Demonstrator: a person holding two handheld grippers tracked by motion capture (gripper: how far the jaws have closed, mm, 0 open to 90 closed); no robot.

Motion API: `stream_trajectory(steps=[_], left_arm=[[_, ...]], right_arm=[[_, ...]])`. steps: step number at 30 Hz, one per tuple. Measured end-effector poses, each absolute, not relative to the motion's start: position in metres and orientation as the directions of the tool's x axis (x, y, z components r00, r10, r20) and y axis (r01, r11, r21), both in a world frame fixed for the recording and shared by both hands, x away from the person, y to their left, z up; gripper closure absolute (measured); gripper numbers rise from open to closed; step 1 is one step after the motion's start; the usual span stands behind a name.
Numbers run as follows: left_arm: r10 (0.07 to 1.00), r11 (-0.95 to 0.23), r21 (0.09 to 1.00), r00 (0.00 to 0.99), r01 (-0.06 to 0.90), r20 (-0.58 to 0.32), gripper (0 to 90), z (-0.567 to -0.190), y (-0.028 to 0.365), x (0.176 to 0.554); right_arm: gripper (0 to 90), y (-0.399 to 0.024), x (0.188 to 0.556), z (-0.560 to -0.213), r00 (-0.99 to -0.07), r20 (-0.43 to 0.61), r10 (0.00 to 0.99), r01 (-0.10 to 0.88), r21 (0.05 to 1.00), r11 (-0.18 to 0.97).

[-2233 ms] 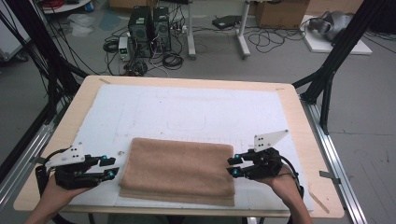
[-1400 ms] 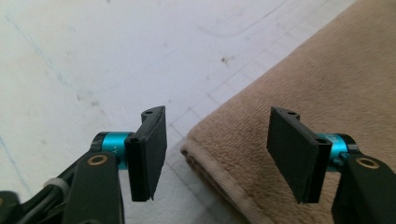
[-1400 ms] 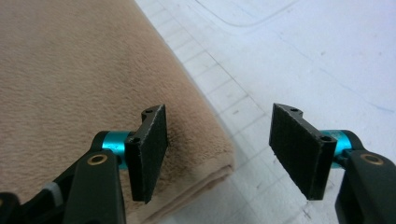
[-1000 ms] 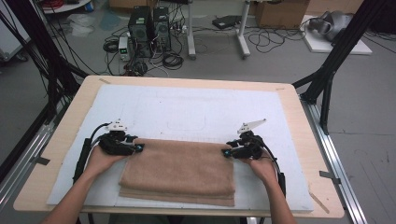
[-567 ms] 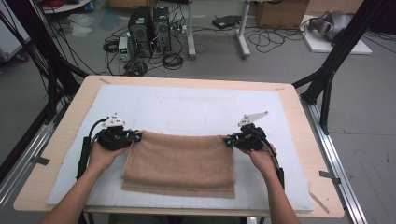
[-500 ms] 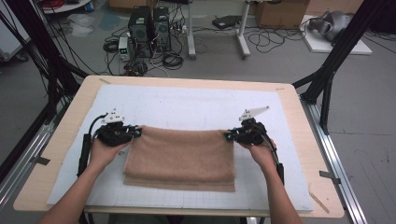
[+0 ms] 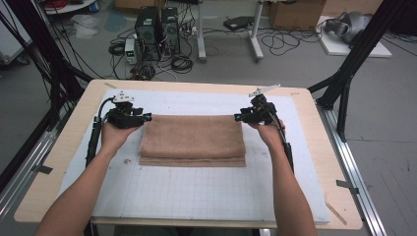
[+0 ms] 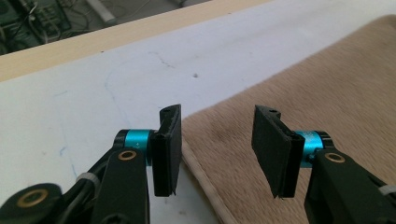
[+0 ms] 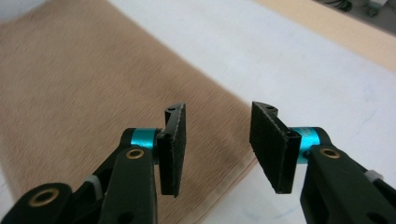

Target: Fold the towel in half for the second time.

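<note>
Towel (image 7: 193, 139) folded, lying mid-mat (image 7: 206, 196). Left gripper (image 7: 146, 117) at towel's far-left corner, jaws just opening, nothing pinched; right gripper (image 7: 237, 117) at far-right corner, likewise released. Best lifting both straight up, level and together, without snagging the fold.

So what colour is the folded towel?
The towel is plain light brown, clearest in the high view.
</note>
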State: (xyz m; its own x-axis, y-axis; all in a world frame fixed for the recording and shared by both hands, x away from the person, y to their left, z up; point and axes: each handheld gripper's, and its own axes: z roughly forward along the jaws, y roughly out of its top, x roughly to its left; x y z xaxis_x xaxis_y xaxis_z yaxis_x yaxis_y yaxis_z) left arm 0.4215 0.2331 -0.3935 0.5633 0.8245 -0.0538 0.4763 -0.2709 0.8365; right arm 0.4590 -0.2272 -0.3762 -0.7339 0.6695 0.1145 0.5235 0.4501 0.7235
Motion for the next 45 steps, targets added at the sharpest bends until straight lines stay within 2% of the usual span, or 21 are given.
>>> stream_trajectory(steps=[2, 3, 4, 8, 17, 22, 25, 28, 30, 32, 35, 45], left_arm=[[0.802, -0.297, 0.812, 0.593, 0.503, -0.074, 52.7, -0.394, 0.234, 0.417], [0.794, -0.315, 0.805, 0.604, 0.503, -0.067, 52.6, -0.393, 0.233, 0.414], [0.788, -0.319, 0.815, 0.613, 0.483, -0.054, 52.6, -0.392, 0.232, 0.409], [0.765, -0.332, 0.829, 0.642, 0.449, -0.042, 52.9, -0.394, 0.230, 0.391], [0.746, -0.326, 0.839, 0.663, 0.435, -0.054, 53.0, -0.410, 0.237, 0.351], [0.722, -0.399, 0.795, 0.691, 0.457, -0.035, 56.6, -0.426, 0.232, 0.338], [0.727, -0.395, 0.786, 0.684, 0.475, -0.048, 60.9, -0.437, 0.235, 0.336], [0.727, -0.388, 0.785, 0.683, 0.484, -0.062, 64.6, -0.441, 0.236, 0.337], [0.722, -0.406, 0.785, 0.691, 0.467, -0.037, 69.3, -0.440, 0.233, 0.335], [0.722, -0.403, 0.788, 0.691, 0.467, -0.040, 74.5, -0.440, 0.232, 0.335], [0.720, -0.398, 0.791, 0.692, 0.465, -0.044, 82.2, -0.438, 0.232, 0.335], [0.711, -0.359, 0.830, 0.702, 0.427, -0.053, 84.7, -0.415, 0.241, 0.323]], right_arm=[[52.2, -0.225, 0.453, -0.377, -0.735, 0.150, 0.661, 0.550, 0.702, 0.453], [52.6, -0.223, 0.448, -0.376, -0.744, 0.131, 0.655, 0.537, 0.701, 0.470], [53.7, -0.221, 0.440, -0.375, -0.757, 0.101, 0.646, 0.504, 0.720, 0.477], [54.3, -0.222, 0.418, -0.376, -0.773, 0.094, 0.628, 0.471, 0.747, 0.469], [57.3, -0.233, 0.383, -0.397, -0.789, 0.116, 0.604, 0.468, 0.750, 0.468], [57.6, -0.228, 0.371, -0.414, -0.798, 0.113, 0.592, 0.477, 0.719, 0.505], [57.7, -0.229, 0.368, -0.424, -0.793, 0.140, 0.593, 0.503, 0.700, 0.507], [60.6, -0.229, 0.367, -0.432, -0.789, 0.154, 0.595, 0.513, 0.699, 0.499], [66.9, -0.228, 0.365, -0.434, -0.791, 0.157, 0.592, 0.512, 0.698, 0.500], [75.9, -0.228, 0.365, -0.434, -0.795, 0.158, 0.586, 0.509, 0.698, 0.503], [84.3, -0.227, 0.366, -0.432, -0.807, 0.158, 0.569, 0.499, 0.697, 0.514], [84.6, -0.233, 0.353, -0.407, -0.829, 0.148, 0.539, 0.456, 0.737, 0.499]])
